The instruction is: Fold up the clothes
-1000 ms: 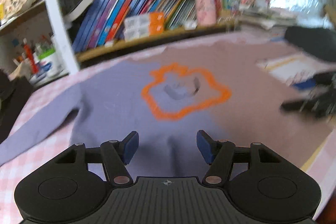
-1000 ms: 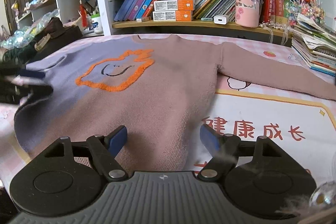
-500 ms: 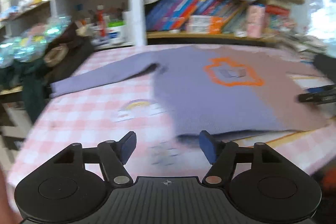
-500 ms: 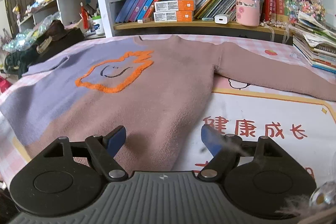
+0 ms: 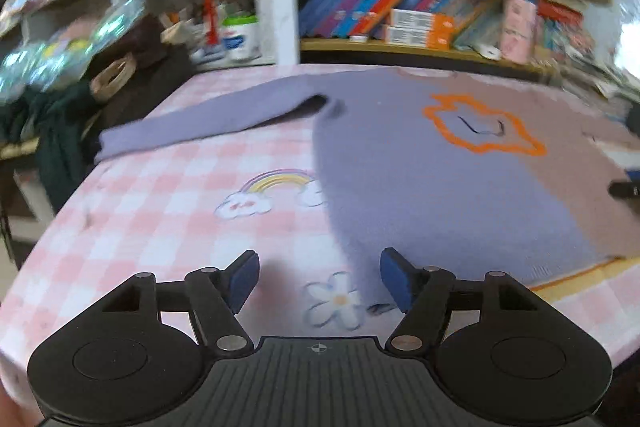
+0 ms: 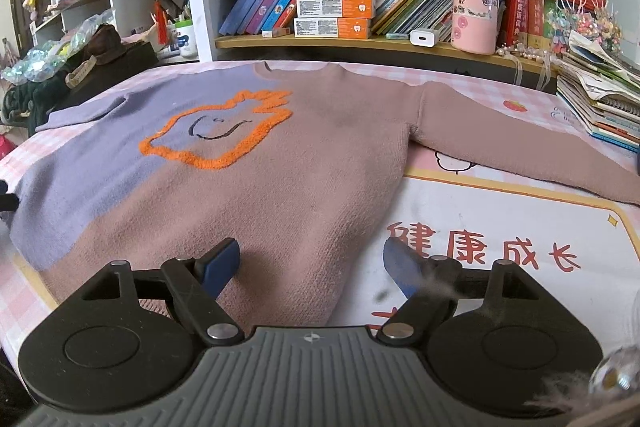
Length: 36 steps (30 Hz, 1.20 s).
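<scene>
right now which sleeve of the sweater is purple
The sleeve stretched toward the dark clothes pile; the other sleeve toward the stacked books is brown.

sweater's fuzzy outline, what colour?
Orange, on the sweater; the outline shows best in the right wrist view.

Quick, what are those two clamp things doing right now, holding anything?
Left tool: open, holding nothing, above the pink checked tablecloth.
Right tool: open, holding nothing, over the purple-and-brown knitted sweater.
</scene>
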Each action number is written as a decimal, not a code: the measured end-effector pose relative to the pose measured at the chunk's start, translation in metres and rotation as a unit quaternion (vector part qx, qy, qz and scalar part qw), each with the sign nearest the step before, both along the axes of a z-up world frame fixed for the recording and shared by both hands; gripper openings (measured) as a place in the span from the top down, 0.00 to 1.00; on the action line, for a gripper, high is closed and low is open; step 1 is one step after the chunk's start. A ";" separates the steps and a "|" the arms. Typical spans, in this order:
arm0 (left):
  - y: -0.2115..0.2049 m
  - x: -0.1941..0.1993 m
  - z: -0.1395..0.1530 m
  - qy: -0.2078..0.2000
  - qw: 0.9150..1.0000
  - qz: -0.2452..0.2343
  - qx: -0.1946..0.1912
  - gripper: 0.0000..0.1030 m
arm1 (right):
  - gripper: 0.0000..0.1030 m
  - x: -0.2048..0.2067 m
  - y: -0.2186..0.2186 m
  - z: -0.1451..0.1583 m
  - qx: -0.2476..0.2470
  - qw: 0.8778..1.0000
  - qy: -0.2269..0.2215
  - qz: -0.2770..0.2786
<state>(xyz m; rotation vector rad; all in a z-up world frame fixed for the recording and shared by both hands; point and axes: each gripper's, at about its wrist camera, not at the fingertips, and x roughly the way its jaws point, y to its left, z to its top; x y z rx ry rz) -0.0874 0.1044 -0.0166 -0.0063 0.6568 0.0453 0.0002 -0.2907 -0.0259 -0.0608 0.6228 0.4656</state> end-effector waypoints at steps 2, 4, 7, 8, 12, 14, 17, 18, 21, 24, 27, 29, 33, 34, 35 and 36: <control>0.008 -0.002 0.006 -0.011 1.000 0.008 -0.005 0.33 | 0.25 -0.002 -0.001 0.000 0.001 1.000 0.001 -0.011; 0.015 -0.003 0.012 -0.026 0.999 0.007 -0.023 0.33 | 0.25 -0.007 -0.002 0.002 -0.001 1.000 0.004 -0.025; 0.018 0.004 0.008 -0.028 0.998 -0.009 -0.061 0.34 | 0.35 -0.023 -0.003 0.006 -0.007 1.000 0.015 -0.018; 0.019 0.007 0.007 -0.029 0.997 -0.014 -0.073 0.34 | 0.41 -0.030 -0.003 0.007 -0.012 1.000 0.018 -0.014; 0.016 0.010 -0.007 -0.028 0.995 -0.032 -0.093 0.73 | 0.60 -0.055 -0.005 0.011 -0.014 0.999 0.028 -0.012; 0.017 0.009 -0.009 -0.025 0.991 -0.052 -0.118 0.93 | 0.86 -0.062 -0.007 0.013 -0.008 0.999 0.033 -0.008; 0.013 0.004 -0.011 -0.022 0.983 -0.094 -0.159 0.95 | 0.92 -0.063 -0.008 0.015 -0.029 0.999 0.022 -0.030; 0.012 0.001 -0.011 -0.021 0.977 -0.110 -0.181 0.95 | 0.93 -0.063 -0.009 0.016 -0.046 0.998 0.011 -0.049; 0.008 0.000 -0.013 -0.021 0.979 -0.114 -0.167 0.95 | 0.94 -0.060 -0.019 0.018 -0.042 0.997 0.014 -0.069; 0.014 0.004 -0.015 -0.024 0.981 -0.095 -0.165 0.95 | 0.95 -0.067 -0.012 0.016 -0.047 0.998 0.013 -0.045; 0.015 0.002 -0.014 -0.025 0.984 -0.093 -0.151 0.95 | 0.95 -0.071 -0.003 0.013 -0.065 0.997 0.000 -0.038; 0.014 0.002 -0.013 -0.026 0.985 -0.092 -0.144 0.95 | 0.95 -0.069 -0.003 0.013 -0.059 0.997 0.001 -0.043; 0.014 0.002 -0.012 -0.026 0.985 -0.090 -0.143 0.95 | 0.95 -0.067 -0.002 0.011 -0.064 0.997 -0.004 -0.043; 0.013 0.001 -0.012 -0.026 0.986 -0.090 -0.140 0.95 | 0.95 -0.067 -0.002 0.011 -0.064 0.997 -0.004 -0.043; 0.013 0.001 -0.012 -0.026 0.986 -0.090 -0.138 0.95 | 0.94 -0.066 -0.002 0.011 -0.063 0.997 -0.004 -0.043; 0.013 0.000 -0.012 -0.026 0.986 -0.090 -0.137 0.95 | 0.95 -0.066 -0.003 0.011 -0.061 0.997 -0.003 -0.043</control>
